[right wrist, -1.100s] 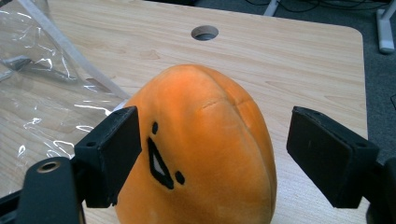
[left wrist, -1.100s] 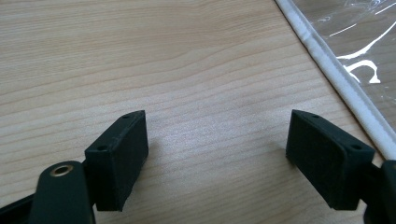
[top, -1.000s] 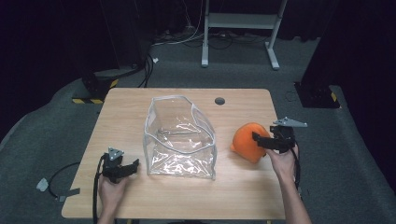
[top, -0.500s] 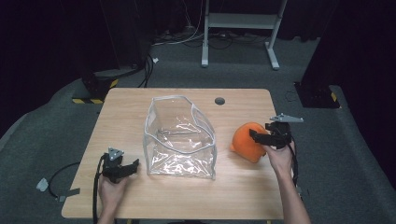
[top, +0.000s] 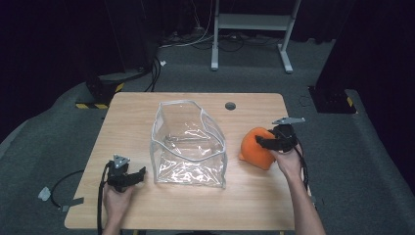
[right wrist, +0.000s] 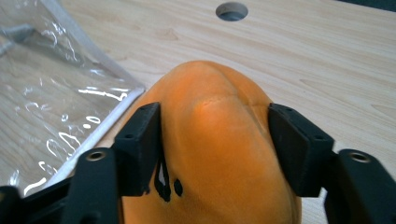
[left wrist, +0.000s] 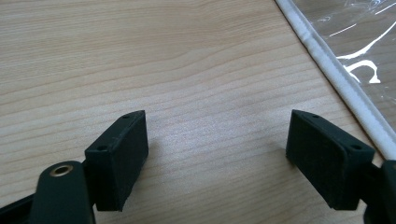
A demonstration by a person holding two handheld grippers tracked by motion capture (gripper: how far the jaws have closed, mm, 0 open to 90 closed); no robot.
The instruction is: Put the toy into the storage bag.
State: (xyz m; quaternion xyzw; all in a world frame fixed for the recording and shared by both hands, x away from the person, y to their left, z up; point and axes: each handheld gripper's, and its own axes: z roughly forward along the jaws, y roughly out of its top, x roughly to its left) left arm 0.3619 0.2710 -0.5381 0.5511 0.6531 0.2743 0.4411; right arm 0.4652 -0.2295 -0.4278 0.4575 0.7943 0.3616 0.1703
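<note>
Standing open-topped between the two grippers, the clear plastic bag [top: 190, 144] holds nothing but its own creases. To its right, the right gripper [right wrist: 212, 135] has just been closing its jaws around the orange plush toy [right wrist: 219, 149], both pads now pressing into its soft sides; the toy's lower part is cut off. The left gripper [left wrist: 215, 158] rests released on the table [top: 147, 117], nothing between its jaws, the bag's white edge just beside it.

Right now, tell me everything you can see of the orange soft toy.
The orange soft toy is a rounded, plush-looking lump with small black markings low on one side. It rests on the wooden table, right of the clear bag. The right gripper straddles it, jaws having just been closing, pads at its flanks.
</note>
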